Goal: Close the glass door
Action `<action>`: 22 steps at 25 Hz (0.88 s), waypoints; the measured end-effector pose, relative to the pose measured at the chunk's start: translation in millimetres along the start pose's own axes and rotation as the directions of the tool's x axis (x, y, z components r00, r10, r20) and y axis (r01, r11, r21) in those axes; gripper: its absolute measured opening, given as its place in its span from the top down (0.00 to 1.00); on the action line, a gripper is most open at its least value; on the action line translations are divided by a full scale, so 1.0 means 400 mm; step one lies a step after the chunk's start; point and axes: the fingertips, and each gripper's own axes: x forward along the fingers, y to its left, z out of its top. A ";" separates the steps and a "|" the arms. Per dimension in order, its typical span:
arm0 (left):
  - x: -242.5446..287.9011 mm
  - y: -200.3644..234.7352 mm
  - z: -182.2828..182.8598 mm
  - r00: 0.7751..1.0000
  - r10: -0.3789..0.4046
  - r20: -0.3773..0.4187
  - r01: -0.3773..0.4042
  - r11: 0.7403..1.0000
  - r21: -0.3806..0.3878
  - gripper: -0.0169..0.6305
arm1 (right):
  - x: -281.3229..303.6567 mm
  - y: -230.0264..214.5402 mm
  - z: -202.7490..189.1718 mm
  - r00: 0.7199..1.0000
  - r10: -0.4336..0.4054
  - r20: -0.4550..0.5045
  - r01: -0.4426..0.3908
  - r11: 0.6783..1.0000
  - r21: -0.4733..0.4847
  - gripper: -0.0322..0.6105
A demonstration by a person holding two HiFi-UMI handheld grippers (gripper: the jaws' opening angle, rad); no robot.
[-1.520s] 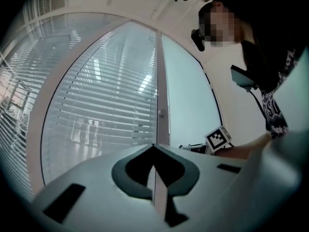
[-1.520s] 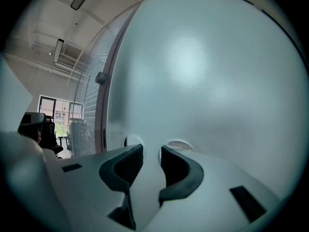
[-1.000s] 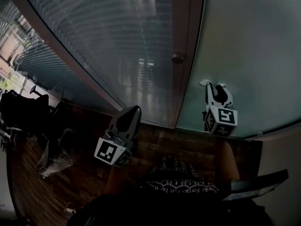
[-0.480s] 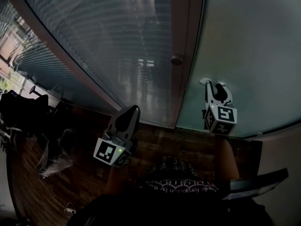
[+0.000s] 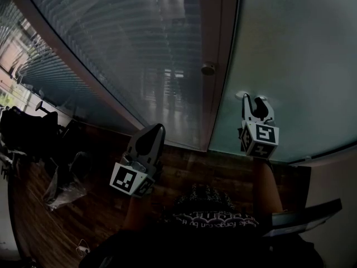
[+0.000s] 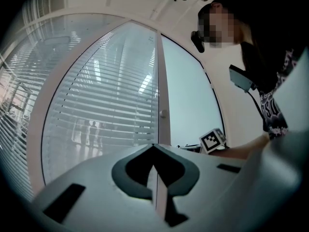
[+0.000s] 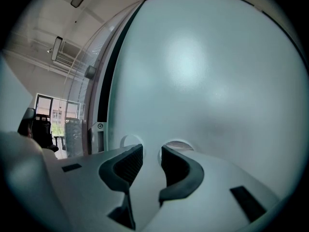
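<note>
The door (image 5: 290,49) looks heavy, rigid and slick; push flat near its left edge. Right gripper (image 5: 254,100): jaws slightly apart, empty. Left gripper (image 5: 155,129): jaws together.

Door (image 5: 290,49), 1 o'clock: frosted pale teal, no pattern. Panel (image 5: 128,49), 11 o'clock: grey-blue, fine horizontal stripes. Frame (image 5: 215,38) between them: dull brown. Floor (image 5: 223,172), 6 o'clock: dark brown wood planks. Left tool (image 5: 158,128), right tool (image 5: 255,102): light grey shells, black pads, black-on-white square markers. Shirt (image 5: 212,216): black, white print band.
</note>
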 end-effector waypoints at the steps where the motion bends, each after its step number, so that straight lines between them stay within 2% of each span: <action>1: -0.003 -0.002 0.001 1.000 -0.001 0.000 0.001 1.000 0.001 0.97 | -0.001 0.000 -0.001 1.000 -0.001 -0.002 0.001 1.000 0.002 0.77; 9: -0.033 -0.005 0.026 1.000 0.008 0.015 -0.008 1.000 0.006 0.97 | -0.014 0.007 -0.002 1.000 -0.030 0.004 0.030 0.999 0.014 0.77; 14: -0.067 0.002 0.036 0.998 0.035 0.055 -0.034 0.999 -0.015 0.97 | -0.077 0.004 -0.008 0.999 -0.044 0.016 0.044 0.998 0.052 0.77; 19: -0.085 -0.012 0.044 0.997 0.031 0.068 -0.030 0.999 -0.017 0.97 | -0.135 0.023 0.029 0.997 -0.002 0.075 -0.005 0.996 0.091 0.77; 21: -0.087 -0.028 0.050 0.998 0.019 0.059 -0.019 1.000 0.000 0.97 | -0.153 0.034 0.055 0.995 0.007 0.098 -0.013 0.997 0.071 0.80; 22: -0.090 -0.033 0.055 0.998 0.017 0.067 -0.017 1.000 0.000 0.97 | -0.160 0.038 0.063 0.995 0.007 0.103 -0.013 0.998 0.056 0.86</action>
